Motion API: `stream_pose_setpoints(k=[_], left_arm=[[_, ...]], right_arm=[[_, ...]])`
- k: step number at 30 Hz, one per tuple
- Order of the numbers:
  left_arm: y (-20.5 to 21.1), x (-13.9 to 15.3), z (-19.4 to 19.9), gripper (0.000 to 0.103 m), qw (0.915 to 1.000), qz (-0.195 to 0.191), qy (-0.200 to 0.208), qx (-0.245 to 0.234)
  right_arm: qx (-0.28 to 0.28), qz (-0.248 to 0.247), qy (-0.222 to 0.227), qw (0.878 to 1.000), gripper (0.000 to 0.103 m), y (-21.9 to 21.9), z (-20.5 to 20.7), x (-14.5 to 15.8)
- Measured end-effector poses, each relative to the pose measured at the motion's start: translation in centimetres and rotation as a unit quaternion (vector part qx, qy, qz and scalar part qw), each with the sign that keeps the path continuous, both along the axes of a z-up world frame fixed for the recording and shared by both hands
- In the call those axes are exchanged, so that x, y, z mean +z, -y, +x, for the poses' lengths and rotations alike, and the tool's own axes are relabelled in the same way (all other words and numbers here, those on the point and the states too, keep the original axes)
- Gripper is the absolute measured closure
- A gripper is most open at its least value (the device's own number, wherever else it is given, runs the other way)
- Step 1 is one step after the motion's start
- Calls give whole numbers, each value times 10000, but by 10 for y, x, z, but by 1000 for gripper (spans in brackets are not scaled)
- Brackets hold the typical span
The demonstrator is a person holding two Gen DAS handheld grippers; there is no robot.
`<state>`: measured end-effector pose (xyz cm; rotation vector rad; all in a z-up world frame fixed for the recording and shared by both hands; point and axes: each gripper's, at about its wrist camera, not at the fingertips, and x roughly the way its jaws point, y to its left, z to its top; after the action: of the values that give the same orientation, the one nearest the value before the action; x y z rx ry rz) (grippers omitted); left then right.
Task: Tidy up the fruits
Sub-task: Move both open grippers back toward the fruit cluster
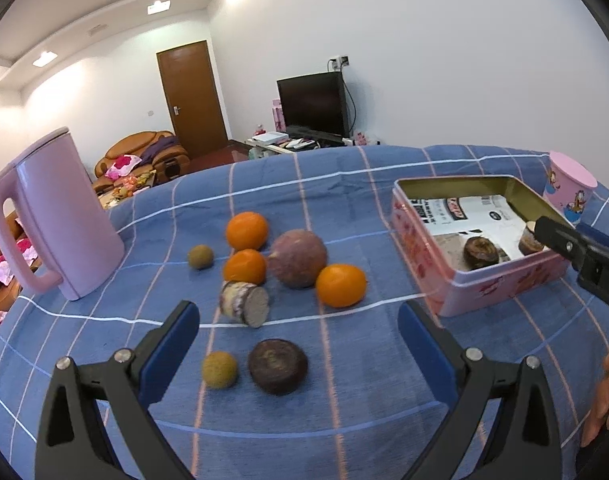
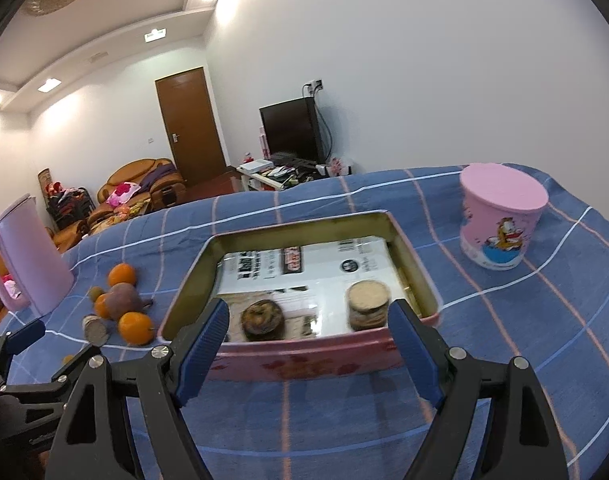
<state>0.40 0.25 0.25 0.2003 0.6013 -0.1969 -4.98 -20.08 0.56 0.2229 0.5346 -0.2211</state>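
Fruits lie loose on the blue checked cloth in the left wrist view: three oranges (image 1: 247,231), a big purple-brown fruit (image 1: 297,253), a cut pale piece (image 1: 244,303), a dark brown round fruit (image 1: 278,366) and two small yellow-green ones (image 1: 219,369). My left gripper (image 1: 298,326) is open above the near ones, holding nothing. A pink tin (image 2: 288,360) holds a dark fruit (image 2: 262,319) and a pale cut piece (image 2: 368,310). My right gripper (image 2: 308,322) is open at the tin's near wall, empty.
A pink kettle (image 1: 60,216) stands left of the fruits. A pink cartoon cup (image 2: 500,220) stands upside down right of the tin. The cloth's far edge drops off toward a room with a sofa and a television. A person's fingers (image 1: 602,396) show at the right edge.
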Motion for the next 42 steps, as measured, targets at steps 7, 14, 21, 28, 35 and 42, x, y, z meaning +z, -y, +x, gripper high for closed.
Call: stream_pose_setpoints(k=[7, 14, 21, 28, 35, 42], left_arm=[[-17, -3, 5, 1, 9999, 31, -12, 99], [-34, -5, 12, 1, 9998, -25, -82, 191], [-45, -6, 16, 1, 9997, -75, -91, 211], [-62, -6, 24, 1, 9996, -99, -104, 250], [-94, -7, 36, 1, 9986, -84, -170, 497], [-137, -4, 52, 1, 9944, -351, -274, 963]], right_arm=[[262, 21, -46, 9996, 20, -27, 5, -2], [507, 91, -108, 9986, 20, -52, 11, -3], [700, 108, -172, 9973, 20, -74, 17, -5], [835, 131, -242, 9961, 20, -92, 21, -7], [1060, 61, -343, 9938, 20, -114, 27, -9], [1414, 134, -553, 9883, 20, -136, 36, -15]])
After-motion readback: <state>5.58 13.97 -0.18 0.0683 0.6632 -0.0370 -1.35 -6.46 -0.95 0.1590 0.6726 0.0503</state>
